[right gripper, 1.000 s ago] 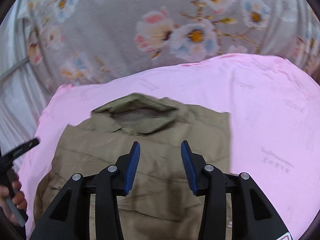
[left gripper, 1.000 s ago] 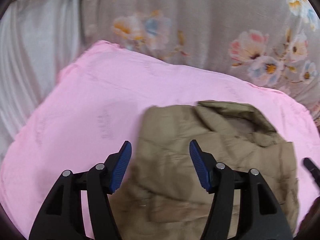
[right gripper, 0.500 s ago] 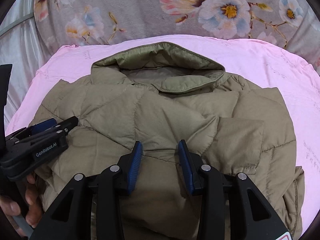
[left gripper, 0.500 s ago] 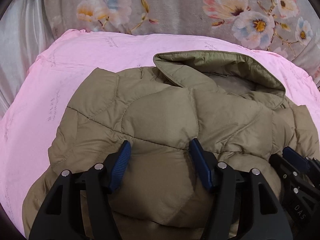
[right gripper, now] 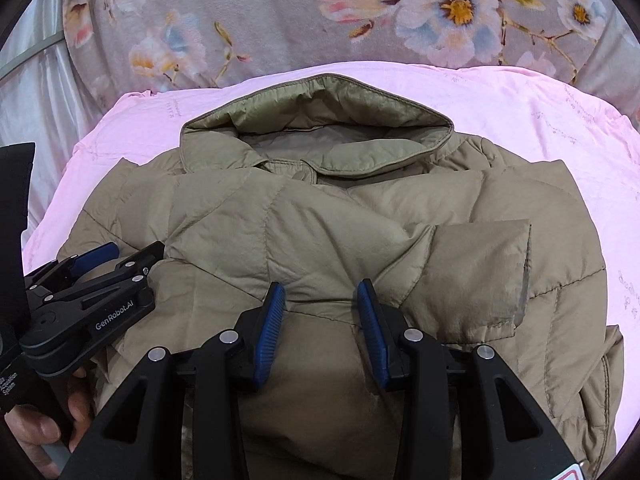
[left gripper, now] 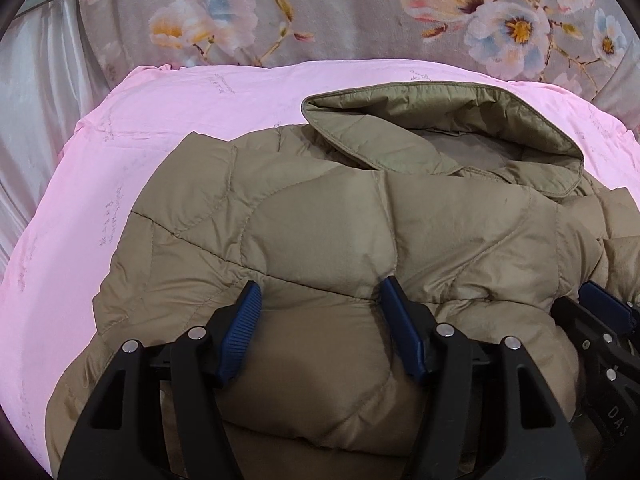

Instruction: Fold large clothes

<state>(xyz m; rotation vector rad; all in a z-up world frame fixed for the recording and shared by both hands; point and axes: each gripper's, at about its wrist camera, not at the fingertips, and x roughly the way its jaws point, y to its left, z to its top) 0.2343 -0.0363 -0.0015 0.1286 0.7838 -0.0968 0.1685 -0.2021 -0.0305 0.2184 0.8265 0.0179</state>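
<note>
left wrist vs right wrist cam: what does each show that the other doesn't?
Left wrist only: the right gripper at the right edge.

Right wrist only: the left gripper at the left edge, the hand holding it, and a square patch pocket on the jacket.

Both: the olive quilted puffer jacket with its open collar, lying on the pink sheet, with a grey floral blanket behind.

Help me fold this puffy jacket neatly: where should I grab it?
Likely the near hem of the jacket, from the near side: the collar lies far, and the puffy quilting offers ridges only at the edges.
</note>
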